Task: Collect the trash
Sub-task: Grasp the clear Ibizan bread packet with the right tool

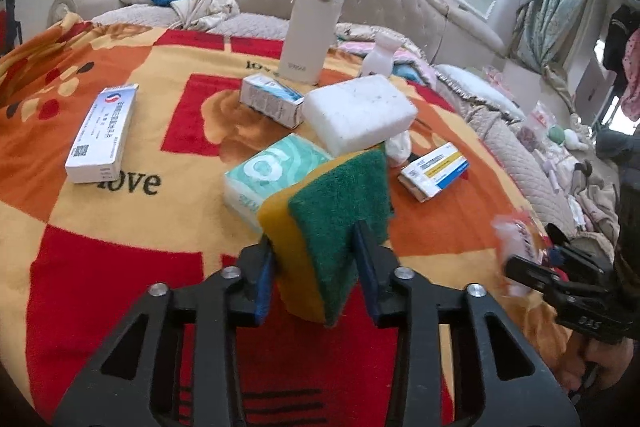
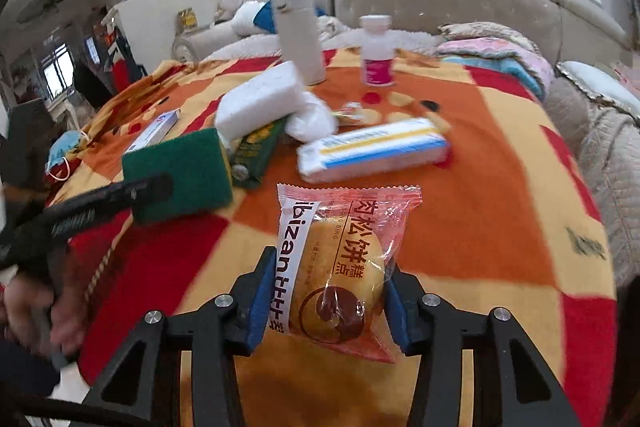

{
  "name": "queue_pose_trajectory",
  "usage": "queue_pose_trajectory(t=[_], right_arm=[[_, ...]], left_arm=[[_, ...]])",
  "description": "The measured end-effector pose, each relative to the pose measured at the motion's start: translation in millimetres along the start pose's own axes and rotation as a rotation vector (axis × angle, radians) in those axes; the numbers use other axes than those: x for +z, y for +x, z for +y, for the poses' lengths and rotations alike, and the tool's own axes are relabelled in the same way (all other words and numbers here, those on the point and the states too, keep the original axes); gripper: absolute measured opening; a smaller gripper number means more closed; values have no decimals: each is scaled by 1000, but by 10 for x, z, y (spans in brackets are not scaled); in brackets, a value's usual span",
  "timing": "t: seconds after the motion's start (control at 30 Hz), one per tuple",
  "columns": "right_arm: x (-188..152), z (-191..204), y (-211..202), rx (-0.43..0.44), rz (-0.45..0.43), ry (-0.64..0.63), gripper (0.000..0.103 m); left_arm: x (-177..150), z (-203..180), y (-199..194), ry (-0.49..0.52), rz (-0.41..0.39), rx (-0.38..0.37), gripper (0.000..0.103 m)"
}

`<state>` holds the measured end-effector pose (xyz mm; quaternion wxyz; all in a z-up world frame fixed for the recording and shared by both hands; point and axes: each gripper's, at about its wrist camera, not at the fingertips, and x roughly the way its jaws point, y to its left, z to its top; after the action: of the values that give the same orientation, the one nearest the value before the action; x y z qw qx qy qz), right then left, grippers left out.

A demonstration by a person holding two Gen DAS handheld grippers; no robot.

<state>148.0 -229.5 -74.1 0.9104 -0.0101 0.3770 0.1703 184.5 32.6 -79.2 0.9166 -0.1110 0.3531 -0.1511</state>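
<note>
The left tool is clamped on a sponge, held up over the blanket. The right tool is clamped on a wrapped pastry, also lifted (the wrapper looks slick and crinkly). Both seem light and squashy; a gentle hold across the middle should do.

Both grippers are matte black plastic with triangular cut-outs in the arms. On the left gripper silver screw heads sit at the linkage joints, and its fingers carry blue pads. The right gripper matches, blue pads inside. Beside its black handle, bare blurred skin of a hand shows.
</note>
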Motion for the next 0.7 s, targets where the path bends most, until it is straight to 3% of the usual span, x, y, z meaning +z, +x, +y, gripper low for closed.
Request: queue_pose_trajectory(t=[0.17,0.27,0.5,0.7], right_arm=[[-183,-386,-377,-32,-64,114,47],[-235,-504,-543,-51,-87,134,47],[-315,-562,-712,-61,-94,123,47],[-349,-690,-869,-71,-129,136,47]], left_arm=[[-72,-186,-120,86,-38,-8,22],[-110,-318,-81,135,-19,52,23],[-54,-252,62,84,29,106,28],[-17,-425,-171,64,8,86,21]])
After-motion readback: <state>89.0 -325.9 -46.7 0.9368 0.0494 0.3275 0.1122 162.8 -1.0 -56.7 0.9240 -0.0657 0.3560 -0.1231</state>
